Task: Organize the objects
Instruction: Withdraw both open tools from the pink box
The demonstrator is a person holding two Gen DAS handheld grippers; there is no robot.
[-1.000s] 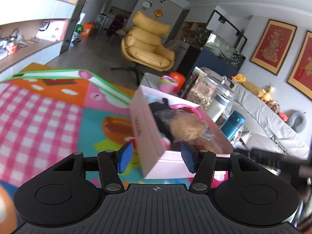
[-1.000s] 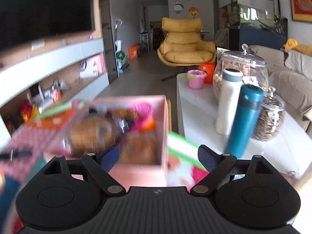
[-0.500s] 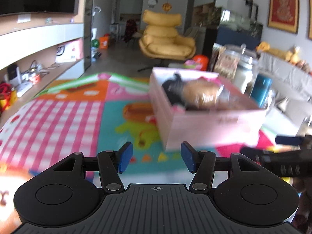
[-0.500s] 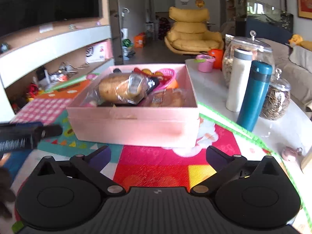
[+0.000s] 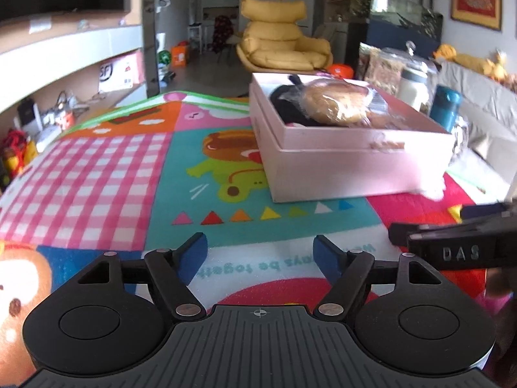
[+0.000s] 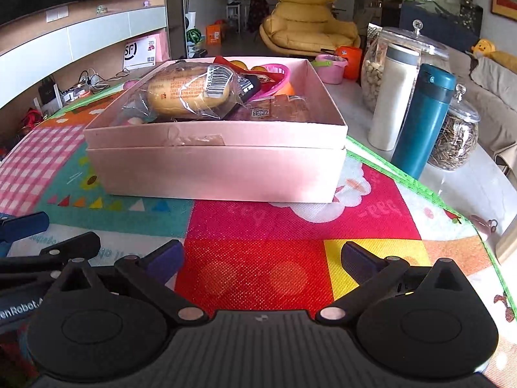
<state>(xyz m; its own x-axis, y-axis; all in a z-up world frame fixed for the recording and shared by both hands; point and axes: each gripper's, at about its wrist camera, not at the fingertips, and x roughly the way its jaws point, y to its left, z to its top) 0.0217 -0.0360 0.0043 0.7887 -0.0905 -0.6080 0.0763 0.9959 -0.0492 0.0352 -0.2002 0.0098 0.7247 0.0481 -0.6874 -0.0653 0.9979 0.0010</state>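
A pink cardboard box (image 6: 219, 168) rests on the colourful play mat (image 6: 258, 258), filled with a wrapped bread roll (image 6: 190, 92), a pink bowl (image 6: 274, 76) and other packets. From the left wrist view the box (image 5: 352, 165) lies ahead to the right, the roll (image 5: 336, 102) on top. My left gripper (image 5: 260, 252) hovers over the mat short of the box, its jaws opening with nothing between them. My right gripper (image 6: 261, 258) stands open and empty in front of the box. Each gripper shows at the edge of the other's view.
Right of the mat, on a white tabletop (image 6: 468, 187), stand a teal flask (image 6: 423, 119), a white flask (image 6: 392, 97) and glass jars (image 6: 458, 135). A pink cup (image 6: 331, 68) sits behind the box. A yellow armchair (image 6: 307, 29) and wall shelves (image 5: 64, 74) lie beyond.
The box, earlier close between both grippers' fingers, now rests on the mat. Both grippers have drawn back from it and lowered. Both have opened wider.
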